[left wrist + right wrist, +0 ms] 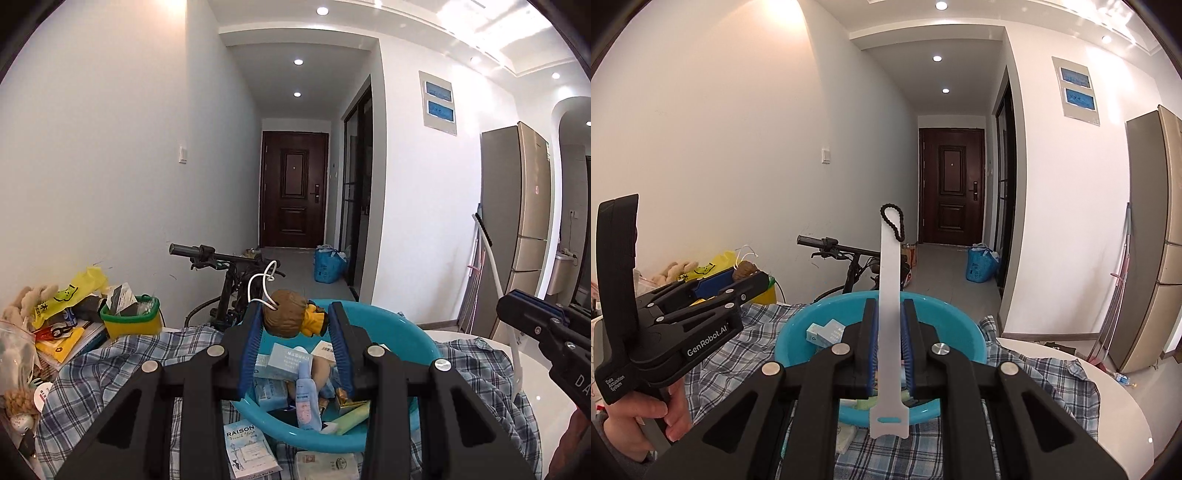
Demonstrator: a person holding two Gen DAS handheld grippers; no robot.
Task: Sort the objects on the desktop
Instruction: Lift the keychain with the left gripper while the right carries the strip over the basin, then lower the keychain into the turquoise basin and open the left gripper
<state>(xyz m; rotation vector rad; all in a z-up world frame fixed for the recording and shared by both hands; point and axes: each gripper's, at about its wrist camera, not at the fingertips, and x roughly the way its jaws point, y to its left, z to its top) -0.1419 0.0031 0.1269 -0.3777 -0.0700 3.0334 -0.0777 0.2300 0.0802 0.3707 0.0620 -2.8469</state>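
Observation:
My left gripper [295, 321] is shut on a small brown-haired doll figure [290, 317] with a yellow body and a white string loop, held above the blue plastic basin [413, 332]. The basin holds boxes, tubes and a small bottle [306, 398]. My right gripper [889, 317] is shut on a long white shoehorn [889, 295] with a black cord loop at its top, standing upright over the same basin [798, 332]. The left gripper [738, 284] also shows in the right wrist view, at the left.
A plaid shirt [110, 369] covers the white round table [1126, 398]. A yellow-green box [131, 317], a yellow bag, books and plush toys sit at the left. A booklet [247, 443] lies before the basin. A bicycle [221, 266], hallway and fridge [517, 221] stand behind.

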